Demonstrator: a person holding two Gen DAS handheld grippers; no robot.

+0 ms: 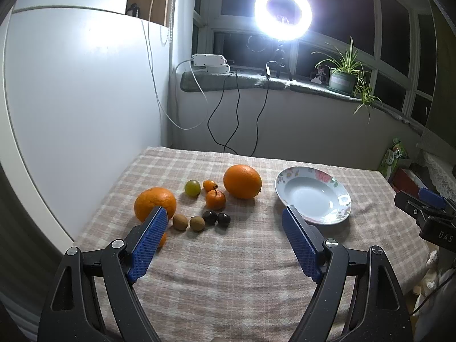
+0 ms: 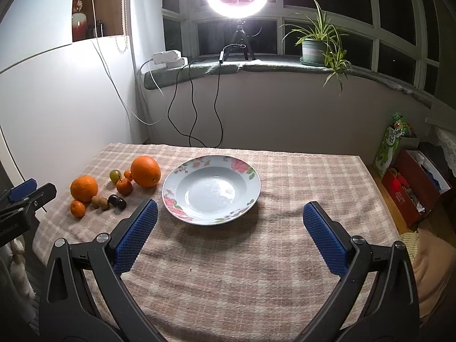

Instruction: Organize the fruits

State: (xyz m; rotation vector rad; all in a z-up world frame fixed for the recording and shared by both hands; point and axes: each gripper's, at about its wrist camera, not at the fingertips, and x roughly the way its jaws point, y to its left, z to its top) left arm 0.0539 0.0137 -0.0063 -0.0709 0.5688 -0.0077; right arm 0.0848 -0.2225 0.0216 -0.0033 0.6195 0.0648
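**Both grippers spread above the cloth, fruit grouped left of the plate**

The left gripper (image 1: pixel 223 213) is seen with its blue pads wide apart and nothing held between them. The right gripper (image 2: pixel 229 209) is likewise spread wide and holds nothing; its jaws frame the near rim of the floral plate (image 2: pixel 250 171). No fruit is seen in the plate.

The fruits are clustered on the checked tablecloth (image 2: pixel 242 270), at 9 o'clock of the plate and clear of it. In the left wrist view the large orange (image 1: pixel 242 181) is nearest the plate. At 9 o'clock of it a small kumquat (image 1: pixel 210 184) and a green grape (image 1: pixel 192 187) are seen; a stemmed mandarin (image 1: pixel 215 199) sits just at 6 o'clock of the kumquat. A second orange (image 1: pixel 155 203) lies at the far 9 o'clock end of the group, partly covered by the left pad. A row is formed nearer the camera: two kiwis (image 1: pixel 180 222) side by side, then two dark plums (image 1: pixel 210 217), touching or nearly so. A small tangerine (image 2: pixel 77 208) is seen in the right wrist view at 6 o'clock of the second orange; it is mostly hidden behind the left pad in the left view.

A ring light (image 1: pixel 283 12) and a potted spider plant (image 2: pixel 315 48) stand on the windowsill at 12 o'clock.
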